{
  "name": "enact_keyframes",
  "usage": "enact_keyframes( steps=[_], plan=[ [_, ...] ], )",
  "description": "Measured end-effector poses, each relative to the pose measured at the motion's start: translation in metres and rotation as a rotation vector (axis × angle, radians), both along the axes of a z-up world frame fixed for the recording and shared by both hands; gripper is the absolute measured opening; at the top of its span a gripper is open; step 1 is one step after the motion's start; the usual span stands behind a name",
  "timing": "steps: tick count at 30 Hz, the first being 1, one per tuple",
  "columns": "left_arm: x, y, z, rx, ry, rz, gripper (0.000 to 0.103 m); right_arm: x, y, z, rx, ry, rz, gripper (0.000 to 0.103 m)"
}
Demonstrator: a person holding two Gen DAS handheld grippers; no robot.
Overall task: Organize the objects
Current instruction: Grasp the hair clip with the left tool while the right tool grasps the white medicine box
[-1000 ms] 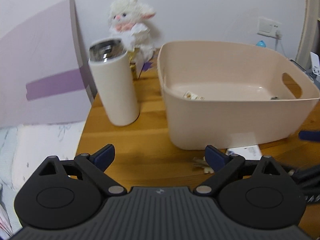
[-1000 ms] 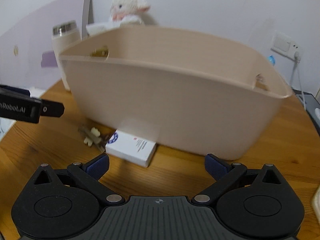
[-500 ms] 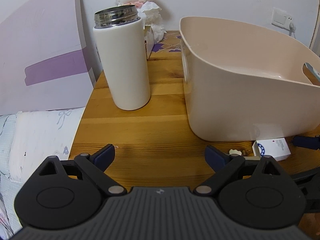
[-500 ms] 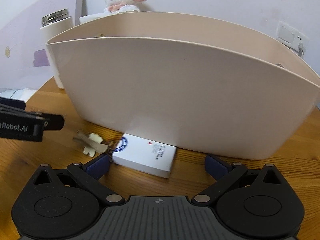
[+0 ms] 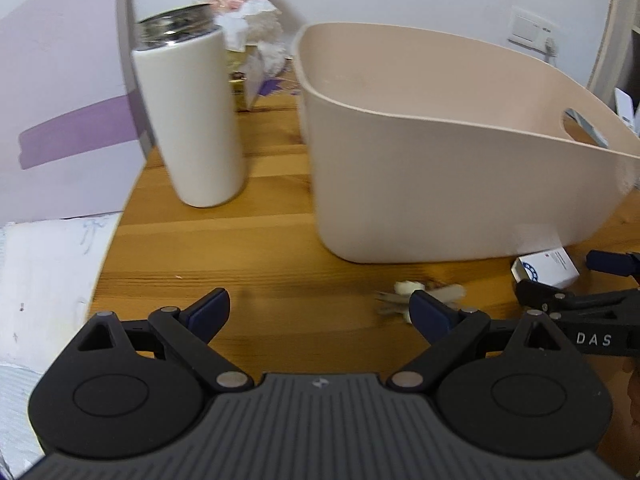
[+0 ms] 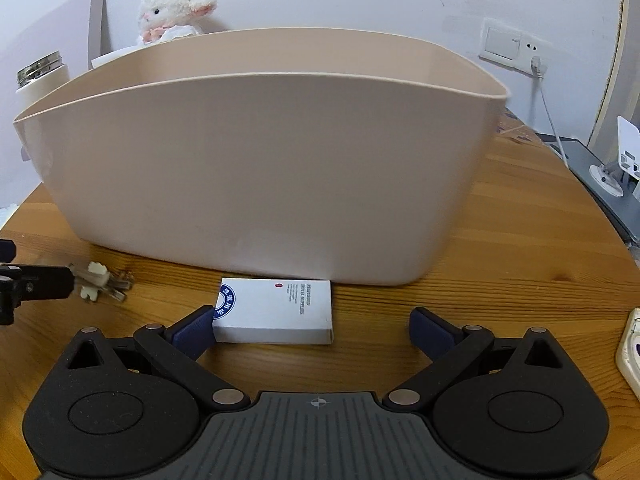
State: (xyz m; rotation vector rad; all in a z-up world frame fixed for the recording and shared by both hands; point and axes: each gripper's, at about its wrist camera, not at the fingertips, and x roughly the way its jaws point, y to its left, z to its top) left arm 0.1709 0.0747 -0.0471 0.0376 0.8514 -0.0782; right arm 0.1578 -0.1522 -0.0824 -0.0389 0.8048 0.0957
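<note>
A beige plastic bin point(image 5: 420, 184) point(image 6: 256, 176) stands on the wooden table. A small white box with a blue round logo point(image 6: 276, 310) point(image 5: 546, 268) lies flat in front of it. My right gripper point(image 6: 310, 326) is open, low over the table, its left finger touching the box's left end. A bunch of keys with a cream charm point(image 5: 420, 296) point(image 6: 98, 280) lies left of the box. My left gripper point(image 5: 320, 312) is open and empty, its right finger just in front of the keys.
A white tumbler with a steel rim point(image 5: 188, 116) stands left of the bin. A white plush lamb point(image 5: 244, 4) sits at the back by the wall. A purple-striped panel point(image 5: 60, 120) leans at left. A grey device point(image 6: 600, 184) lies at far right.
Both grippers have dropped lower and come closer to the table. The right gripper has moved right, so the box now lies between its fingers. The left gripper has closed in on the keys.
</note>
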Motion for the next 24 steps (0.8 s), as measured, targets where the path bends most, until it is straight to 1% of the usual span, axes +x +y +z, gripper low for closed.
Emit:
enact_keyframes(
  steps=[6, 11, 14, 19, 24],
  plan=[
    [-0.002, -0.024, -0.009, -0.018, 0.016, -0.039, 0.097, 0.007, 0.001, -0.003, 0.002, -0.043, 0.046, 0.103],
    [0.003, -0.037, -0.021, -0.024, 0.041, -0.037, 0.097, 0.005, -0.004, -0.007, 0.009, -0.084, 0.080, 0.103],
    [0.001, -0.044, -0.026, 0.010, 0.002, -0.025, 0.097, 0.007, -0.005, -0.007, 0.015, -0.093, 0.092, 0.103],
    [-0.003, -0.045, -0.031, 0.003, -0.047, 0.006, 0.097, 0.012, -0.009, -0.008, 0.021, -0.091, 0.133, 0.103],
    [-0.007, -0.047, -0.036, 0.002, -0.087, 0.036, 0.097, 0.012, -0.007, -0.008, 0.014, -0.092, 0.130, 0.103]
  ],
)
